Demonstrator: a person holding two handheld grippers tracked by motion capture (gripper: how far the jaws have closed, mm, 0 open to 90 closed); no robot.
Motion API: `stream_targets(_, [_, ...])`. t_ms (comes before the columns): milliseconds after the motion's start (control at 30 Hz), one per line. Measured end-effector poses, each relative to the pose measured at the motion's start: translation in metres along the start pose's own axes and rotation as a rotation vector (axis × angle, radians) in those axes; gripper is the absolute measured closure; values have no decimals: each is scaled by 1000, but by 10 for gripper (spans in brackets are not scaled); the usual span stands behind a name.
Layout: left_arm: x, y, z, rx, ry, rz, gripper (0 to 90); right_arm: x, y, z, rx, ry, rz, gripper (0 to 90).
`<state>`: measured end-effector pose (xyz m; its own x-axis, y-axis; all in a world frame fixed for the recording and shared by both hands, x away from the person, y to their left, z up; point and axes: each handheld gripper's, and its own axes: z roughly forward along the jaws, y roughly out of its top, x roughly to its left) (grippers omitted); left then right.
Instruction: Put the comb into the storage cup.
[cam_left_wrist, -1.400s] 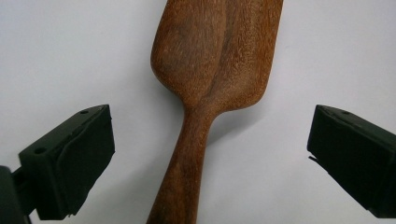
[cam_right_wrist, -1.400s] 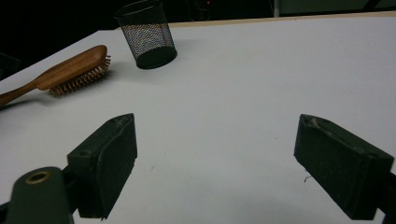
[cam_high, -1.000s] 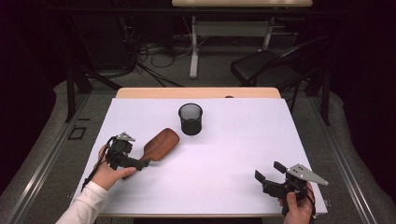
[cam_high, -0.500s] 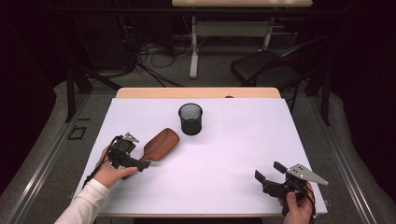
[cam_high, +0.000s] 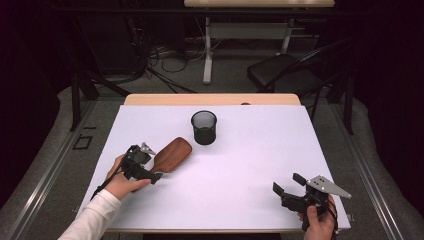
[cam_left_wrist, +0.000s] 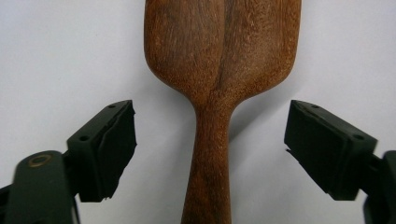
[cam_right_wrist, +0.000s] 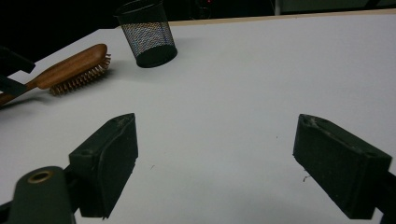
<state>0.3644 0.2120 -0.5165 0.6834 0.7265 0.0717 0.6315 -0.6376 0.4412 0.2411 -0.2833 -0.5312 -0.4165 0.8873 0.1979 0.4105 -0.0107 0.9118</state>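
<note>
Hairbrush (cam_left_wrist: 219, 93), of dark wood, lies bristles down on the white counter (cam_high: 240, 190), its narrow handle running between the jaws of the left claw (cam_left_wrist: 210, 149). Those jaws have just been closing, yet gaps are seen on both sides, so nothing is gripped. The brush is judged stiff, fairly light and smooth, perhaps slippery; the slim neck just ahead of the pads would be the surest hold. The right claw (cam_right_wrist: 215, 163) stands wide and empty, well apart from the brush.
</note>
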Motion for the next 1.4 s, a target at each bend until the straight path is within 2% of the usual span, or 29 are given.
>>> stream_targets(200, [0, 2, 0, 19, 7, 4, 328, 1, 0, 0, 3, 3, 9, 136])
stream_targets(400, [2, 3, 0, 44, -7, -4, 465, 1, 0, 0, 3, 5, 5, 136])
stream_targets(1067, [3, 8, 10, 98, -28, -3, 533, 0, 0, 0, 10, 6, -3, 138])
stream_targets(1400, [2, 9, 14, 138, -17, 22, 603, 0, 0, 0, 10, 6, -4, 138])
